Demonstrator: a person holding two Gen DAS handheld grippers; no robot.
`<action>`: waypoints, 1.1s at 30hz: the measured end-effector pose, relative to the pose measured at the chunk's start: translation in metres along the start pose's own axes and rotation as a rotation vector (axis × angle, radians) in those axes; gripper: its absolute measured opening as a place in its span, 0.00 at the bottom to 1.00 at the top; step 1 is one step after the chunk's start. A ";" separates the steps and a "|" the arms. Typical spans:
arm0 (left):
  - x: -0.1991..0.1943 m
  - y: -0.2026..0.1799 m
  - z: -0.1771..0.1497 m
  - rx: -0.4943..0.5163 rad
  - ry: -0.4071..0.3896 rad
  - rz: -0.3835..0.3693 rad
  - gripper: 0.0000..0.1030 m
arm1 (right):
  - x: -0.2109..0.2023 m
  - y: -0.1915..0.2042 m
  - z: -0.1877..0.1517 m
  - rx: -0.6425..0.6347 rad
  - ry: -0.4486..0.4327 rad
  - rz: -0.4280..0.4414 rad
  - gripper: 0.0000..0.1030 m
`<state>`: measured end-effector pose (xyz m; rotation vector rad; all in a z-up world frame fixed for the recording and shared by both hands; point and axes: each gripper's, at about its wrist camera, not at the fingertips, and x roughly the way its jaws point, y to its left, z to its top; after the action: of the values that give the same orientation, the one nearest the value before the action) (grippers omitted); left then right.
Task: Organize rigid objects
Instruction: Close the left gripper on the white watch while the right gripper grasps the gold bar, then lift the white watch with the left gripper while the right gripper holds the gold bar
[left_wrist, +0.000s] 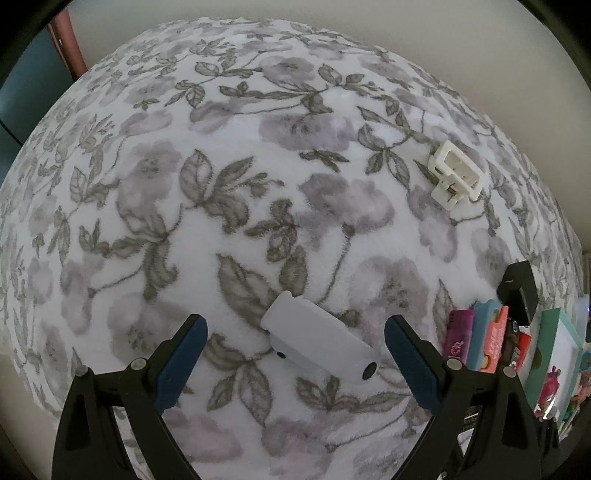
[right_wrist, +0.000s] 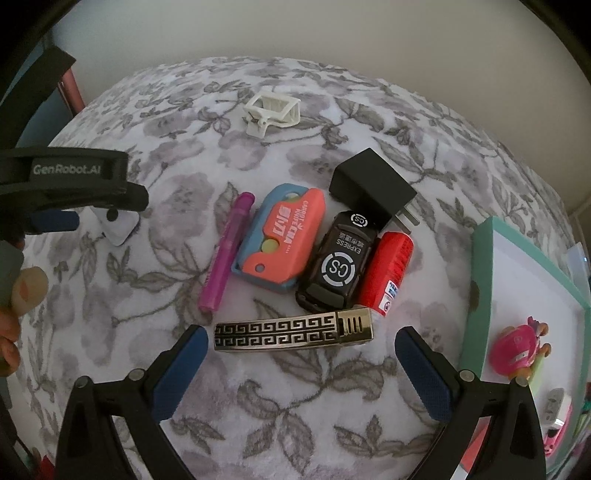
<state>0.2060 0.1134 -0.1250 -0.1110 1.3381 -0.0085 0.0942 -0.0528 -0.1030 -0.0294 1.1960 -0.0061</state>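
Note:
A white oblong device (left_wrist: 317, 339) lies slantwise on the floral blanket (left_wrist: 221, 166), between the wide-apart blue pads of my left gripper (left_wrist: 295, 321), which do not touch it. My right gripper (right_wrist: 303, 332) stands open over a metal lighter (right_wrist: 291, 334) with a key pattern, its pads clear of both ends. Behind the lighter lie a purple pen (right_wrist: 226, 254), a coral and blue toy knife (right_wrist: 280, 240), a black toy car (right_wrist: 338, 266) and a red cylinder (right_wrist: 388, 273) side by side. A black plug adapter (right_wrist: 373, 188) sits behind them.
A white clip (right_wrist: 271, 110) lies alone farther back on the blanket; it also shows in the left wrist view as the white clip (left_wrist: 456, 177). A teal box (right_wrist: 484, 288) holding a pink toy (right_wrist: 517, 350) borders the right side. A person's fingers (right_wrist: 26, 288) show at the left edge.

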 end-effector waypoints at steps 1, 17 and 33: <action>0.002 -0.001 0.000 0.005 -0.001 0.019 0.92 | 0.000 0.000 0.000 -0.002 0.002 0.002 0.92; 0.010 -0.023 -0.004 0.031 -0.014 0.039 0.38 | 0.001 0.000 -0.001 0.012 0.021 0.033 0.83; -0.011 0.002 -0.004 -0.055 -0.046 -0.038 0.37 | -0.004 -0.002 -0.001 0.043 0.014 0.045 0.83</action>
<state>0.1999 0.1161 -0.1154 -0.1818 1.2900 -0.0009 0.0918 -0.0550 -0.1001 0.0350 1.2101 0.0072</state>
